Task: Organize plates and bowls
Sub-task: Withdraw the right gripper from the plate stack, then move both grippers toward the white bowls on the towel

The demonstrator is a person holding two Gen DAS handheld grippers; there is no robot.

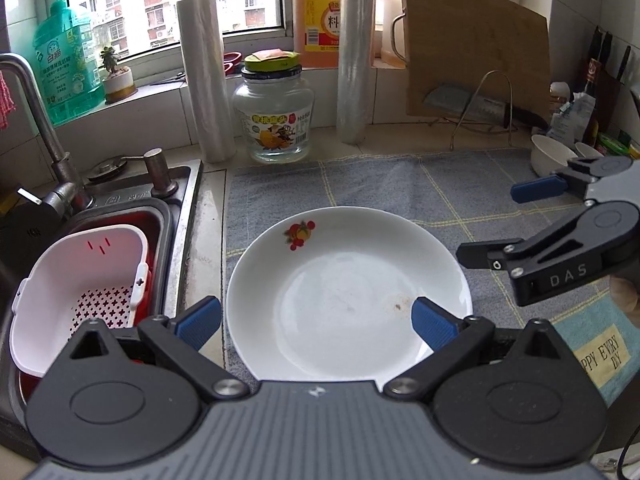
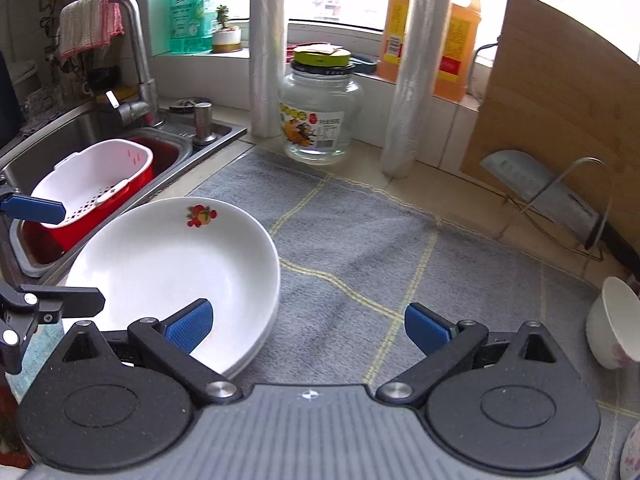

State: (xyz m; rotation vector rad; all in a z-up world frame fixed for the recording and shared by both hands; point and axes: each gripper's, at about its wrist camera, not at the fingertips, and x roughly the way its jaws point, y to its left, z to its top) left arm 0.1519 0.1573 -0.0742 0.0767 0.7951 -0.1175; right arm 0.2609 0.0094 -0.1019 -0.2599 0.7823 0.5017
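Left wrist view: the left claw (image 1: 316, 320) is spread wide with nothing in it, its blue pads hanging over the near part of a white plate (image 1: 344, 280) with a fruit print, dead center of the frame on a grey checked mat (image 1: 400, 184). The right claw (image 1: 500, 224) pokes in from the right edge, released too. A white bowl (image 1: 550, 156) sits at the far right. Behind the mat: a glass jar (image 1: 274, 120), two plastic wrap rolls (image 1: 204, 76), and a cutting board (image 1: 476, 48) leaning on the wall. The sink at lower left holds a white strainer basket (image 1: 80, 288).

Right wrist view: the right claw (image 2: 308, 324) is wide open and empty over the mat (image 2: 360, 248). There's actually a stack of plates (image 2: 168, 264) at lower left, near the desk edge by the sink. The left claw (image 2: 60, 256) comes in from the left edge. A bowl (image 2: 612, 324) lies tipped at the right edge; a cleaver (image 2: 532, 184) rests in a wire rack.
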